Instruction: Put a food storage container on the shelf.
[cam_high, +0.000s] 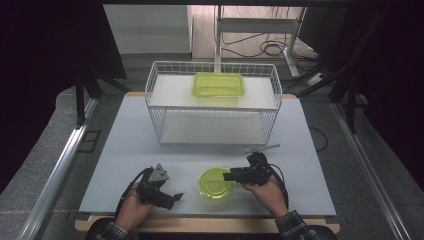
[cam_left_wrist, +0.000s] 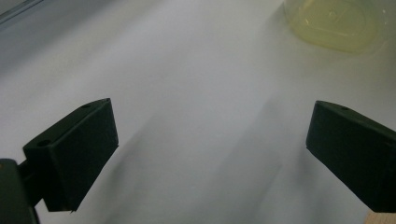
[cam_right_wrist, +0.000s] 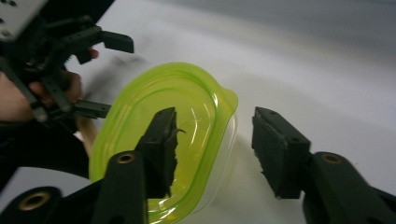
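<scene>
Right gripper (cam_right_wrist: 212, 151): nearest the lens in the right gripper view; jaws wide, straddling the near rim of the round bowl, one jaw inside, one outside, not yet pinching; placed so, by judgement, to grip the wall when closed.
Round bowl (cam_high: 216, 183): translucent yellow-green plastic, upright on the bench near its front edge, between the two hands; pour lip on the rim seen in the right gripper view (cam_right_wrist: 177, 140).
Left gripper (cam_high: 172, 197): low on the bench left of the bowl, apart from it; jaws wide, holding nothing; angled toward the bowl, likely kept ready to steady it.
Left gripper view: bare bench between the jaws; bowl edge (cam_left_wrist: 334, 25) at upper right, well ahead.
Bench (cam_high: 120, 150): pale grey top, wooden edge at front.
Wire basket (cam_high: 160, 107): white, two tiers, at the back of the bench.
Rectangular container (cam_high: 218, 85): same green plastic, on the basket's upper shelf; probable store for such ware.
Metal tool (cam_high: 262, 148): small, lying just before the basket; kind unclear.
</scene>
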